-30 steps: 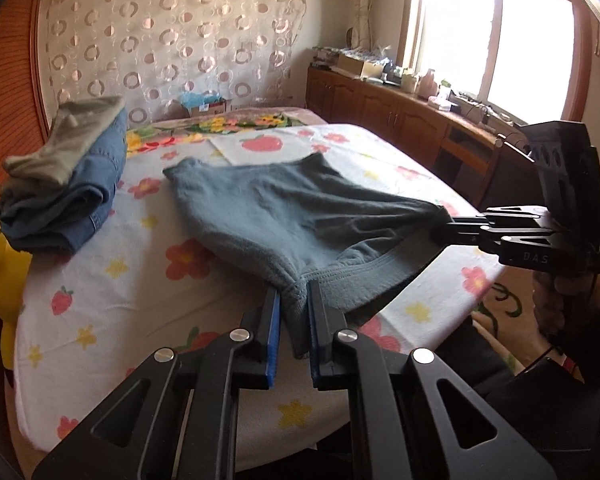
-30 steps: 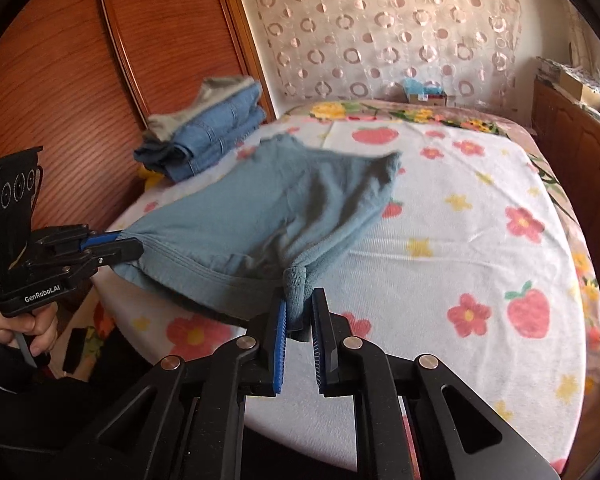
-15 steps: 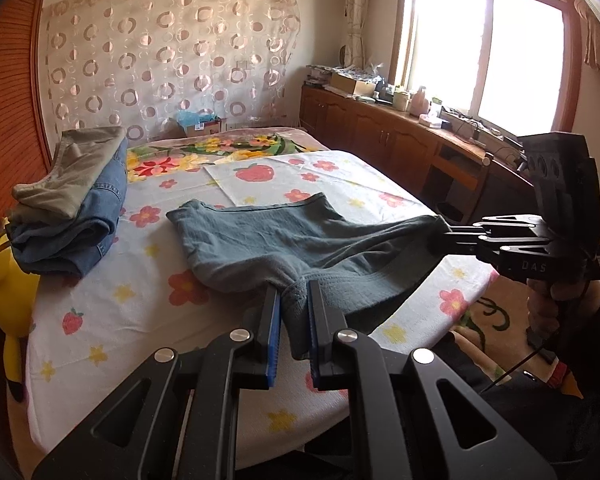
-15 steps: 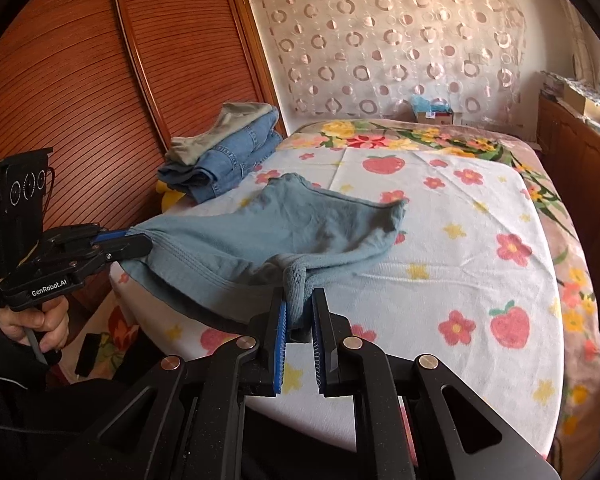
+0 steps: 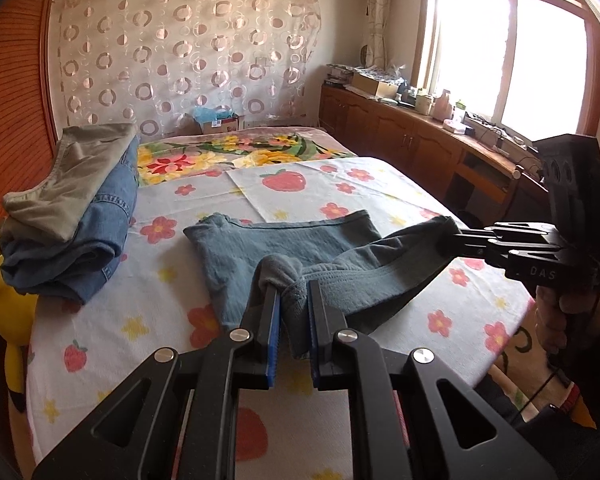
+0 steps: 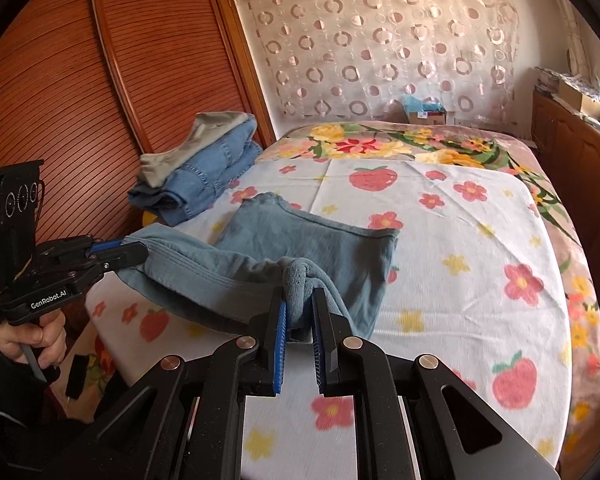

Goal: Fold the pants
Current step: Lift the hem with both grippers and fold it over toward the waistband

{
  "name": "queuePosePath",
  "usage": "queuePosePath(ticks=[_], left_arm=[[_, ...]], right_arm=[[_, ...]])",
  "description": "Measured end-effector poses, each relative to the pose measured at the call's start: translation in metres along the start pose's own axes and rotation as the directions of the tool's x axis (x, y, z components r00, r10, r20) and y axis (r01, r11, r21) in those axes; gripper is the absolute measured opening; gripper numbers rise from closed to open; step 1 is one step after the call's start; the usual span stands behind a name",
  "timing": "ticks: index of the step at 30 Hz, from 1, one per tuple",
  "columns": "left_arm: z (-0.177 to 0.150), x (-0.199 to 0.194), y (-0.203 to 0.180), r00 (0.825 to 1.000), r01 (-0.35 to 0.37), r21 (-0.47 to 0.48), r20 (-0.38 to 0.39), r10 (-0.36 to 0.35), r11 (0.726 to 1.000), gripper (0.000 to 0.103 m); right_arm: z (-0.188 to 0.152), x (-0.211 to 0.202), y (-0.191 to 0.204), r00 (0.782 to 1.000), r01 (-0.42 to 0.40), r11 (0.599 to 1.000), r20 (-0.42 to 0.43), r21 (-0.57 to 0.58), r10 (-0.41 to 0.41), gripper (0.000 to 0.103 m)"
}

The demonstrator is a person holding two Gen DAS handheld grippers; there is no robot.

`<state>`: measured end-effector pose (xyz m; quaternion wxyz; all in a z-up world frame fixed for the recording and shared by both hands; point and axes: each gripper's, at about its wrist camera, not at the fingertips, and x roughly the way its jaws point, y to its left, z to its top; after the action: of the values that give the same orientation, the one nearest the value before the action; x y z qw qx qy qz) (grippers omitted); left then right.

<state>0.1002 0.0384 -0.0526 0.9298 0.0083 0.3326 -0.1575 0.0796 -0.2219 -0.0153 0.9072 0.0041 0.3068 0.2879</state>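
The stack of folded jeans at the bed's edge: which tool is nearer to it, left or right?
Left. The left tool grips the blue-grey pants on the side toward the stack of folded jeans; the right tool grips their far end.

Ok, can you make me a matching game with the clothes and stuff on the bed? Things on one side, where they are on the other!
Things:
1. teal pants
2. grey-green garment
3. folded jeans
4. yellow plush toy

Places:
A. beside the bed, at its edge
B. top of the pile
C. clamped in both grippers
D. under the grey-green garment

Pairs: 1-C, 2-B, 3-D, 4-A
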Motion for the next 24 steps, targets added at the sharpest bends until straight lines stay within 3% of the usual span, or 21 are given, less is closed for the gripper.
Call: queuePosePath(ticks=[14,19,24], left_arm=[[0.022,0.041,0.025,0.999,-0.028,-0.028,-0.027,0.028,0.999,0.013],[0.022,0.061,0.034,0.997,-0.044,-0.047,-0.068,0.041,0.998,0.014],[0.017,0.072,0.039,0.993,-0.064,-0.053,-0.100,0.058,0.997,0.026]], right_arm=[[0.027,0.051,-0.016,1.000,0.016,1.000,0.011,0.024,-0.016,0.012],[0.026,0.076,-0.018,0.999,0.040,0.999,-0.031,0.000,-0.040,0.012],[0.021,0.084,-0.024,0.997,0.050,0.999,-0.056,0.012,-0.049,0.018]])
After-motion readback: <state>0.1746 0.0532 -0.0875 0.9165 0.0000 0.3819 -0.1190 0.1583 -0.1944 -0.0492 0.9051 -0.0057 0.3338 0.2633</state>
